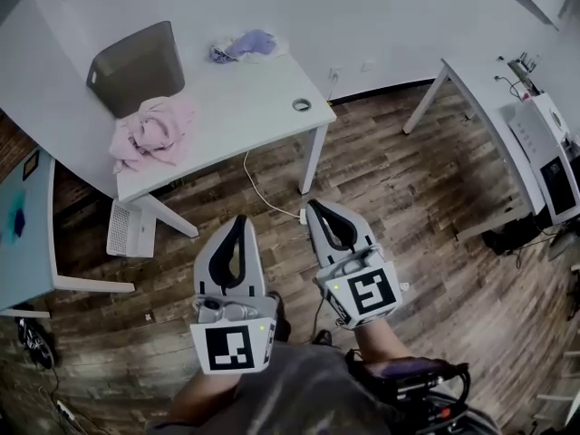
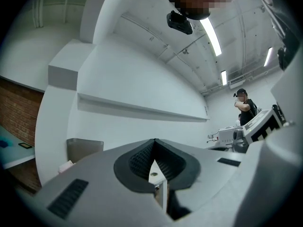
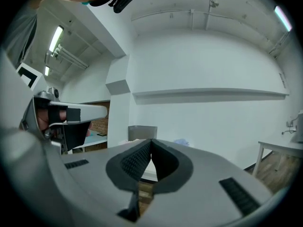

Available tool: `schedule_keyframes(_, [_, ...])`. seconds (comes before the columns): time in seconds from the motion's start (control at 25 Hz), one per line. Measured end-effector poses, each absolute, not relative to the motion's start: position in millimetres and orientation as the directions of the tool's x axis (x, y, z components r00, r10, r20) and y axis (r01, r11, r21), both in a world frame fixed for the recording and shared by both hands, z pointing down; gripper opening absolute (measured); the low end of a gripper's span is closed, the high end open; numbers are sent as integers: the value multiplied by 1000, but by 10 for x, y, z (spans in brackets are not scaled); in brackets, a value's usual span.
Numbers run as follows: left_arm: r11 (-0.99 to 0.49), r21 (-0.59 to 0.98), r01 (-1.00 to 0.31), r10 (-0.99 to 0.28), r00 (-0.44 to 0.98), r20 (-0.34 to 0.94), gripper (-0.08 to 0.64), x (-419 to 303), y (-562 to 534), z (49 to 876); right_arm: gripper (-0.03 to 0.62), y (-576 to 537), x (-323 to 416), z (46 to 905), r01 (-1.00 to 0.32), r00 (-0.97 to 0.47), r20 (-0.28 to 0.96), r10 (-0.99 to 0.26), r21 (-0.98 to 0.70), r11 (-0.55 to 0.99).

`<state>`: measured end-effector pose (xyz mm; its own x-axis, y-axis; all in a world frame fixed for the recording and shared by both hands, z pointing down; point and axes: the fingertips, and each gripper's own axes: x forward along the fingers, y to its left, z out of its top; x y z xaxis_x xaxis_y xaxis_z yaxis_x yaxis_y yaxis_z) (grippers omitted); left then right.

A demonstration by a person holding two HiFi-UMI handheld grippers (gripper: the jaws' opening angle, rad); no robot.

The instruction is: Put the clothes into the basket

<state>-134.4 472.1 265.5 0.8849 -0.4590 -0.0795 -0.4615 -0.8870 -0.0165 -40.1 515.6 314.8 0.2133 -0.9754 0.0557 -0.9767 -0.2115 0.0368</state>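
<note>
A teal surface sits at the far left of the head view, above the wooden floor. The white worktop carries the grey basket, which stands upright at its back left corner. The pink clothes lie in a heap just in front of the basket, at the worktop's near edge and outside the basket. The purple clothes are bunched at the back edge by the wall, to the right of the basket and apart from it. A tape roll lies near the right corner.

Both claws are over the floor, well apart from the worktop and pointing toward it. The left claw has its jaws pressed together with nothing between them. The right claw, just beside it, is likewise closed and empty.

A second worktop with a white machine stands at the right. A person stands far off in the left gripper view.
</note>
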Motion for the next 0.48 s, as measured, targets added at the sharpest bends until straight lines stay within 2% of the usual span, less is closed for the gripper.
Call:
schedule_keyframes(0.28, [-887, -6, -462, -455, 875, -164, 9, -1340, 4030, 2390, 6, 4479, -350, 2738, -971, 214, -10, -977, 106, -214])
schedule_keyframes(0.48, [-889, 8, -457, -452, 876, -171, 9, -1250, 3831, 2413, 6, 4291, -175, 2688, -967, 231, -13, -973, 111, -231])
